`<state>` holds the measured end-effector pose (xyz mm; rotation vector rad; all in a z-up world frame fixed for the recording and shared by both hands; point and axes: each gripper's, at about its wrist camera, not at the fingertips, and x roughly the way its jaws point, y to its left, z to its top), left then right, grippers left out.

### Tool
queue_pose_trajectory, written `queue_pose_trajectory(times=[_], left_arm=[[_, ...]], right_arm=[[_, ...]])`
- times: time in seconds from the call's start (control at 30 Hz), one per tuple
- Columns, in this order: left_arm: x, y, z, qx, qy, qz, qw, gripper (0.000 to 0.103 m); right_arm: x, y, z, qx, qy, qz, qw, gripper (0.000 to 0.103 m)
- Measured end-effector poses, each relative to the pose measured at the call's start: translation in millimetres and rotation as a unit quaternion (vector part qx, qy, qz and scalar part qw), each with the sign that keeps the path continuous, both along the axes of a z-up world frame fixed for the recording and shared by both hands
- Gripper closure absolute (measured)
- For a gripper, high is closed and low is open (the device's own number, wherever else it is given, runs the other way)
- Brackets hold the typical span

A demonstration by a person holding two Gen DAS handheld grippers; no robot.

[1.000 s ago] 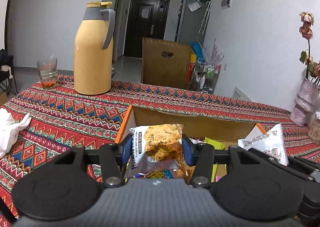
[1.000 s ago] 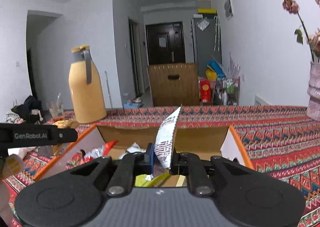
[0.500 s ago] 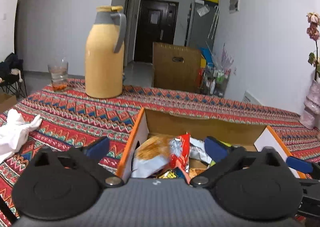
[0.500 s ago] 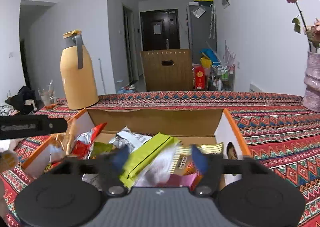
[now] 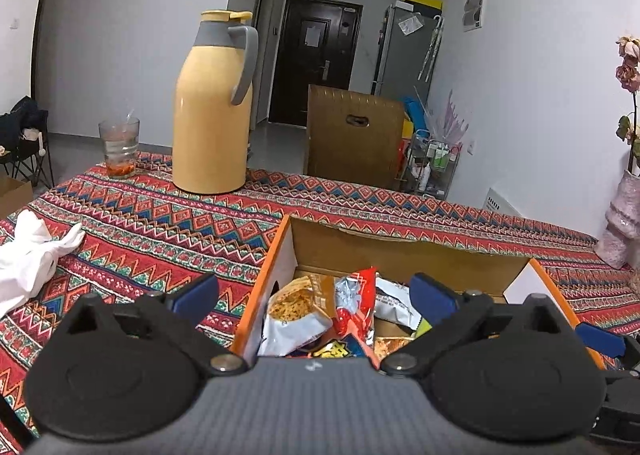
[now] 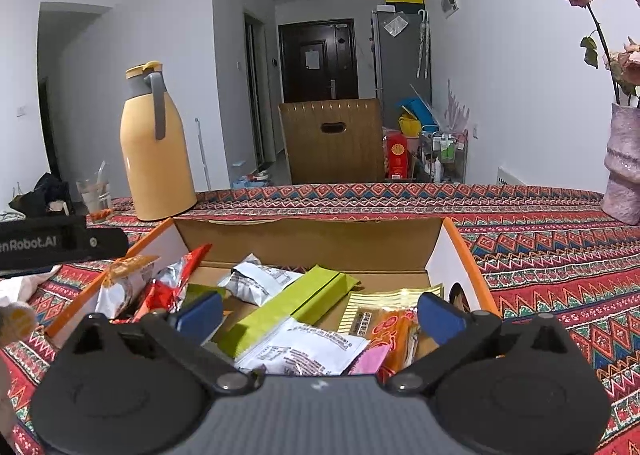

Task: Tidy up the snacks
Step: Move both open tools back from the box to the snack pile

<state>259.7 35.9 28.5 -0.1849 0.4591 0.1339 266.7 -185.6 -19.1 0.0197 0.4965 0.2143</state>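
Open orange-edged cardboard box [image 6: 456, 251] on the patterned tablecloth [image 6: 560, 239], holding loose snack packets: cracker packet [image 5: 294, 317] against its left wall, green packet [image 6: 296, 305] centre, white packet [image 6: 304, 351] nearest.

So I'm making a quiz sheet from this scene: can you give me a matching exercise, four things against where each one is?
Things:
1. yellow thermos jug
2. green packet
3. pink vase
4. drinking glass

Places:
A. inside the cardboard box
B. far right on the patterned tablecloth
C. left of the jug
D. behind the box's left corner

Pairs: 1-D, 2-A, 3-B, 4-C
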Motion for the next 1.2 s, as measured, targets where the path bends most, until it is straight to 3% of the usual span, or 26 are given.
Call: queue_pose_trajectory(times=[0.27,0.73,1.2], left_arm=[[-2.2,-2.9,8.0,0.004,0.004,0.006,1.0000,0.000],[-40.6,-3.3,25.2,0.010,-0.009,0.006,0.9999,0.000],[-88.1,21.2,-7.5,0.026,0.033,0.009,0.9991,0.000]], right_arm=[[-6.6,-9.5,16.1,0.002,-0.009,-0.023,1.000,0.000],[-47.6,-36.4,28.5,-0.006,-0.021,-0.038,0.999,0.000],[-99.0,-48.6,8.0,-0.013,0.007,-0.032,0.999,0.000]])
